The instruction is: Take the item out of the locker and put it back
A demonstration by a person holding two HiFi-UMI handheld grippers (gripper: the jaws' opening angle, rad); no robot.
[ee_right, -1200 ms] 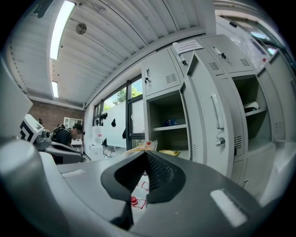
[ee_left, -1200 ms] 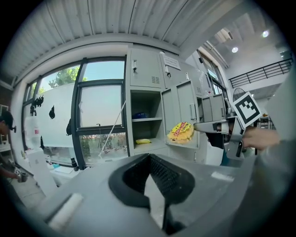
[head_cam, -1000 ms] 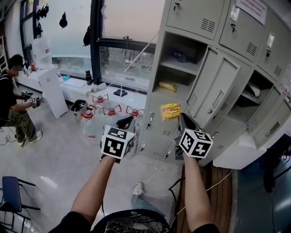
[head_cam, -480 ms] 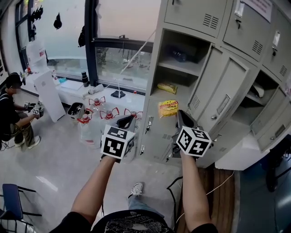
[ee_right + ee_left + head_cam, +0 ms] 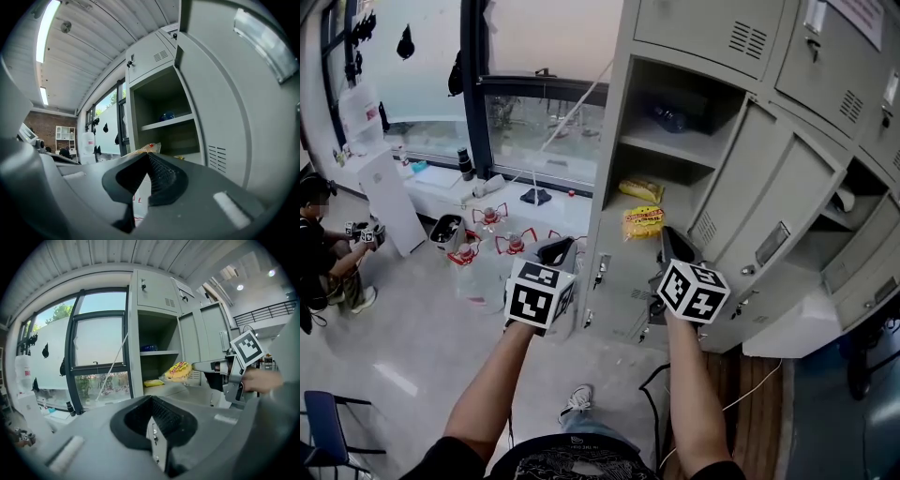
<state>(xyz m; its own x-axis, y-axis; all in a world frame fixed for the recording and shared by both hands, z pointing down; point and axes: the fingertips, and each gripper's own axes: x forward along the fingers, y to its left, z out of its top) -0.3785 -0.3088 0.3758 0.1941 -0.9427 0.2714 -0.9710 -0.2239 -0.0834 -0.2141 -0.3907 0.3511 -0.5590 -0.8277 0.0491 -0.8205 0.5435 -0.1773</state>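
My right gripper [image 5: 659, 235] is shut on the edge of a yellow snack packet [image 5: 644, 223], held level just in front of the open grey locker [image 5: 675, 150]. From the left gripper view the same packet [image 5: 178, 371] hangs at the tip of the right gripper [image 5: 197, 367]. In the right gripper view only the packet's crinkled edge [image 5: 146, 148] shows above the closed jaws. A second yellow packet [image 5: 640, 190] lies on the locker's lower floor. My left gripper [image 5: 555, 251] is shut with nothing in it, beside the right one and left of the locker.
The locker door [image 5: 766, 211] stands open to the right. A blue object [image 5: 667, 119] sits on the upper shelf. Red-handled jugs [image 5: 502, 246] stand on the floor by the window. A person [image 5: 319, 244] crouches far left. A chair [image 5: 323, 422] is at bottom left.
Both grippers have moved forward toward the locker together. The packet has come closer to the open compartment.
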